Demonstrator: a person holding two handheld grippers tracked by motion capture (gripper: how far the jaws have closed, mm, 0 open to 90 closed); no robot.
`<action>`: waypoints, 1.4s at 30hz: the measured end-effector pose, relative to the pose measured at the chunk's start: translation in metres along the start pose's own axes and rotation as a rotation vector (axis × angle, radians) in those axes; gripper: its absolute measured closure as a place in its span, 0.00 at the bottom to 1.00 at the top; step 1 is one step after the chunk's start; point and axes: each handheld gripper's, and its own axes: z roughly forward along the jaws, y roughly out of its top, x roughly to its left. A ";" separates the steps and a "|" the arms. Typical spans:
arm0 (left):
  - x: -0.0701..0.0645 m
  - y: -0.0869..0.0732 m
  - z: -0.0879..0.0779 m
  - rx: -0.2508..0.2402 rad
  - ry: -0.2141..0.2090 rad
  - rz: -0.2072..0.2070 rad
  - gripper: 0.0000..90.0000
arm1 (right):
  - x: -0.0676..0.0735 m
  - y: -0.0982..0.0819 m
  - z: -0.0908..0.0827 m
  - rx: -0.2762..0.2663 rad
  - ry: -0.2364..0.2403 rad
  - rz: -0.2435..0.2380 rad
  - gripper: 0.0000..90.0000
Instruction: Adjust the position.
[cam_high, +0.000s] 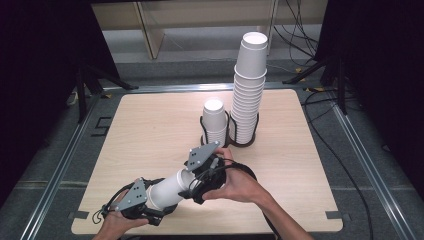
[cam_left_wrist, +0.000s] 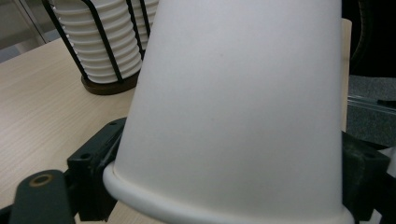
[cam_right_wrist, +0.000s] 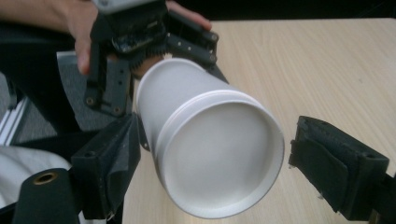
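Near the front edge of the wooden table, the person holds a white paper cup on its side between the two grippers. The left gripper pinches the cup at its rim end: in the left gripper view the cup sits between the black jaws, whose pads press against its wall on both sides just above the rolled rim. The right gripper is at the cup's base end. In the right gripper view its jaws stand spread on either side of the cup's recessed bottom; the left jaw looks to be at the cup wall, the right jaw is clear of it. Farther back on the table, a dark wire holder carries a short stack of cups beside a tall stack.
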 end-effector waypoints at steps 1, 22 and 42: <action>0.000 0.000 0.000 0.000 -0.003 -0.003 0.16 | -0.001 0.001 0.003 0.014 -0.003 -0.035 0.18; -0.004 0.000 0.002 0.037 -0.018 0.028 0.16 | 0.001 0.011 0.026 0.224 0.058 -0.116 0.22; -0.004 -0.002 0.002 0.024 -0.047 0.025 0.15 | -0.002 0.009 0.032 0.243 0.100 -0.182 0.27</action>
